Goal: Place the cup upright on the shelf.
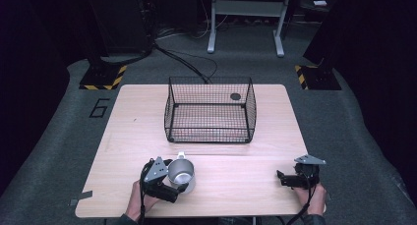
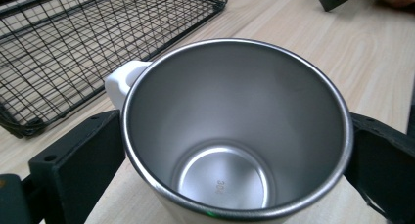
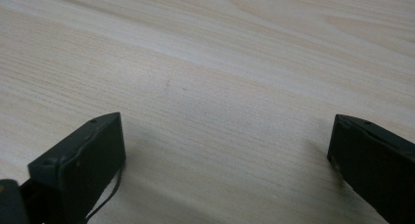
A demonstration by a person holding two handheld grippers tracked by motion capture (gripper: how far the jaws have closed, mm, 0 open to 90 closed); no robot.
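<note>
The left gripper (image 1: 173,178) had its jaws clamped on the steel mug (image 1: 181,173) near the table's (image 1: 236,185) front edge, short of the wire basket (image 1: 210,112); smooth walls could slip; the right gripper (image 1: 284,178) lay spread, idle.

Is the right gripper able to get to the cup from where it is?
Probably yes. The right gripper sits open, with only bare table between it and the cup. But the left gripper already has its jaws against the cup's sides, so it would have to grab elsewhere.
</note>
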